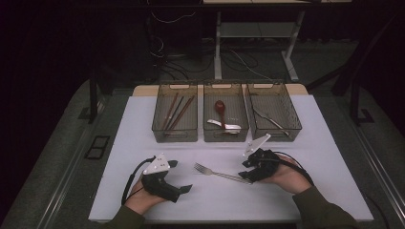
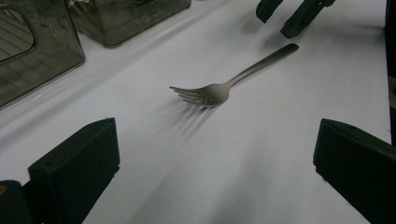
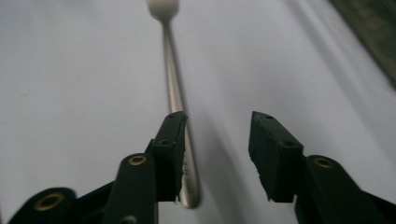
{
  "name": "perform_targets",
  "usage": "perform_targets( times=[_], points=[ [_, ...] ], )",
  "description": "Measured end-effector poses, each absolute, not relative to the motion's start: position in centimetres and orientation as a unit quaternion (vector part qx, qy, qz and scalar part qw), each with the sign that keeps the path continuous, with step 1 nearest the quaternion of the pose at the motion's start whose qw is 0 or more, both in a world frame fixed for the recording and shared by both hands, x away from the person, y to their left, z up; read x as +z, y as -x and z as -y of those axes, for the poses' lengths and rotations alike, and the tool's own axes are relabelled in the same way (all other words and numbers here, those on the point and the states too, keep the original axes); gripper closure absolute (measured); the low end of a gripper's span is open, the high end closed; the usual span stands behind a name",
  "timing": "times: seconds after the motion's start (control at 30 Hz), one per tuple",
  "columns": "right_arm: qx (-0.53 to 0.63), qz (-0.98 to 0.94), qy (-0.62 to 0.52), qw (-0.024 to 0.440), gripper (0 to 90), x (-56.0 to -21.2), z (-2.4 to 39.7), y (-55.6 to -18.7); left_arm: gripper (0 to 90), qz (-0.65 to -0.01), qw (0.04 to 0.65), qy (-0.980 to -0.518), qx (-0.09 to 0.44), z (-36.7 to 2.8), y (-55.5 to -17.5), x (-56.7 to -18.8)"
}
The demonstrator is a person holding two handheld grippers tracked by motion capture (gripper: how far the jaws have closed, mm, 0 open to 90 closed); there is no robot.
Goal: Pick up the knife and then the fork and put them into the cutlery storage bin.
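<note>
Desk (image 1: 143,200): white top, wide, carrying everything listed below.

Bins, three, smoky clear plastic, side by side along the far part of the desk. Left bin (image 1: 175,134) holds chopsticks (image 1: 175,112), brown and reddish, lying lengthwise. Middle bin (image 1: 225,136) holds a dark red spoon (image 1: 220,109) and pale cutlery (image 1: 224,125) across its near end. Right bin (image 1: 274,134) holds one metal piece (image 1: 267,119), too small to tell which kind.

Left hand-held gripper (image 1: 184,175): black, grey three-cornered plate on top, held at the near left of the desk, pointing toward the fork. Jaws spread wide with bare desk between them; nothing held.

Right hand-held gripper (image 1: 244,171): black, grey plate on top, held at the near right, tips down at the fork's handle end. Jaws parted, not pinching. In the right gripper view (image 3: 217,154) the handle lies flat just beside the left jaw, partly under it, apart from the right jaw; whether the left jaw touches it cannot be told.

Fork (image 1: 217,172): plain metal, lying flat on the desk between the two hand-held grippers, in front of the middle bin and well apart from it. Tines point toward the left hand-held gripper, handle toward the right one.
</note>
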State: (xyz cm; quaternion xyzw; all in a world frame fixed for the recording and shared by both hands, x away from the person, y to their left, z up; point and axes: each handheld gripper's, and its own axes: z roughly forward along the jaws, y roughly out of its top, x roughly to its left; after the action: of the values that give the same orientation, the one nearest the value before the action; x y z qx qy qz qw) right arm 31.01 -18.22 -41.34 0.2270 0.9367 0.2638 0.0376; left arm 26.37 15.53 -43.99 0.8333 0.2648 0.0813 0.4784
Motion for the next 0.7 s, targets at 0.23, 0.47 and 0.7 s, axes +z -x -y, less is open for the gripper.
perform_targets(
  times=[0.23,0.47,0.7],
  points=[
    [0.243,-0.951,-0.189,0.034,59.3,-41.3,15.8,-31.7,0.0,-0.266,0.478,-0.833,0.08,-15.5,-26.4,-44.0],
    [0.22,-0.962,-0.159,0.021,64.7,-41.3,13.4,-32.2,0.0,-0.267,0.478,-0.833,0.079,-15.5,-26.4,-44.1],
    [0.187,-0.972,-0.145,0.002,71.1,-41.4,11.9,-32.5,0.0,-0.267,0.476,-0.834,0.079,-15.6,-26.4,-44.1]
  ],
)
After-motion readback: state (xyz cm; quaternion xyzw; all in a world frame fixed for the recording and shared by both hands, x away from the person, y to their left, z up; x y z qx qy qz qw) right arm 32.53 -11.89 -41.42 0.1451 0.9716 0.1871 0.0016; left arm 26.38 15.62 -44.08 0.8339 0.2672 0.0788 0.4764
